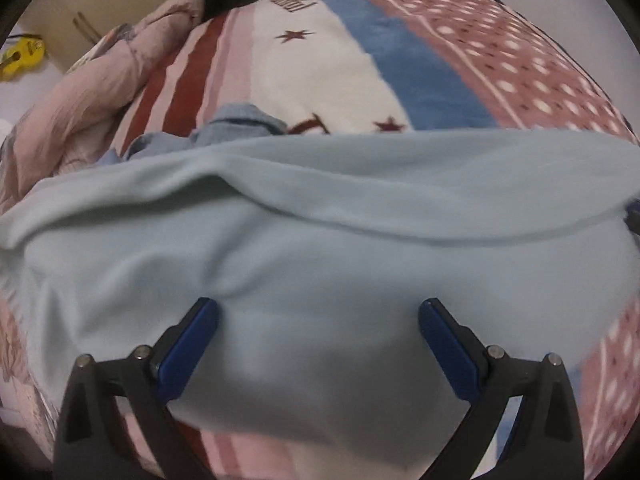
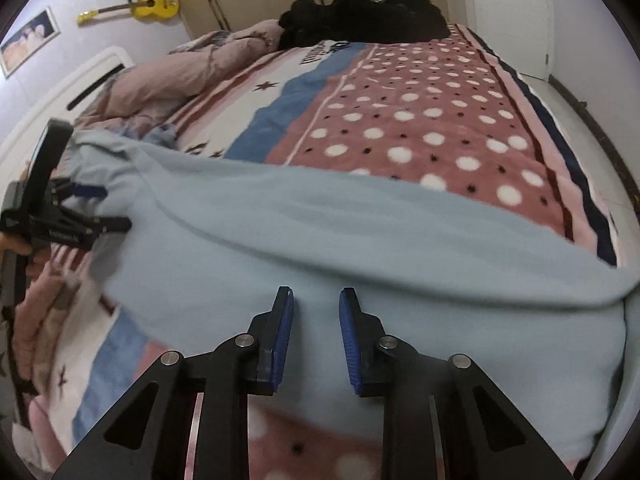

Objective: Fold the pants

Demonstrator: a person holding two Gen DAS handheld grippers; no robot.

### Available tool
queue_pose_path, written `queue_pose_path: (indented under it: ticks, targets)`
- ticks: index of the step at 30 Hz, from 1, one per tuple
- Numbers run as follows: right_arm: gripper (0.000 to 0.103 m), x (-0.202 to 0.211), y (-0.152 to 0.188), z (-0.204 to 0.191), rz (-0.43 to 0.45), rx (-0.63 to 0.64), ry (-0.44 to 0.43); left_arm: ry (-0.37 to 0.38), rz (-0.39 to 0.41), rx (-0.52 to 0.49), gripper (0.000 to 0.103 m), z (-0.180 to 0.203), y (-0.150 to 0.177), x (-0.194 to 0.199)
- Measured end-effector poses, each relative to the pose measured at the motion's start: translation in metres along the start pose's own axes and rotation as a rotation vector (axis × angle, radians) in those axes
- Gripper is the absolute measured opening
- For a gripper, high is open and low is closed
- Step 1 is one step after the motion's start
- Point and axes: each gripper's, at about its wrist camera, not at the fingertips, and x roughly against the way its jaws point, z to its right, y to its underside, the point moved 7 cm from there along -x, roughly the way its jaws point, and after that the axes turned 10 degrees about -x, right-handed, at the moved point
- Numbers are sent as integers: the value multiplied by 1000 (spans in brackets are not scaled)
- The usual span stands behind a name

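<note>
Light blue pants [image 1: 320,248] lie across the patterned bedspread, folded lengthwise with one layer over the other; they also show in the right wrist view [image 2: 320,232]. My left gripper [image 1: 318,308] is wide open, fingers spread just over the near edge of the pants, holding nothing. It also shows at the left of the right wrist view [image 2: 100,208], at the pants' left end. My right gripper [image 2: 315,300] is open with a narrow gap, above the pants' near edge, with no cloth between its pads.
The bedspread [image 2: 420,120] has pink dotted, blue and white star bands. A crumpled pink quilt [image 2: 168,80] lies at the far left, black clothing [image 2: 368,8] at the far end. A small blue garment [image 1: 240,124] sits behind the pants. A yellow guitar [image 2: 152,4] hangs on the wall.
</note>
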Motion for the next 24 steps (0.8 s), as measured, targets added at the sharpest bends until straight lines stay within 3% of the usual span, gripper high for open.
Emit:
queue_pose_path:
  ticks: [4, 6, 10, 16, 19, 20, 22, 24]
  targets:
    - [16, -7, -24, 12, 15, -36, 24, -29, 30, 20, 100, -5, -23, -8]
    - [17, -10, -36, 19, 37, -28, 86, -57, 49, 23, 100, -11, -36, -10]
    - [17, -16, -51, 36, 45, -71, 103, -145, 139, 51, 100, -24, -60, -3]
    - [18, -8, -66, 63, 89, -122, 161, -236, 175, 106, 100, -45, -76, -4]
    - [25, 21, -61, 68, 115, -129, 128, -170, 219, 114, 100, -37, -75, 11]
    - [33, 30, -59, 70, 124, -128, 123, -152, 229, 109, 100, -32, -74, 16]
    - [43, 64, -48, 79, 155, -121, 135, -120, 259, 95, 100, -18, -70, 30]
    - [46, 92, -33, 90, 164, -112, 162, -68, 295, 92, 100, -1, -65, 46]
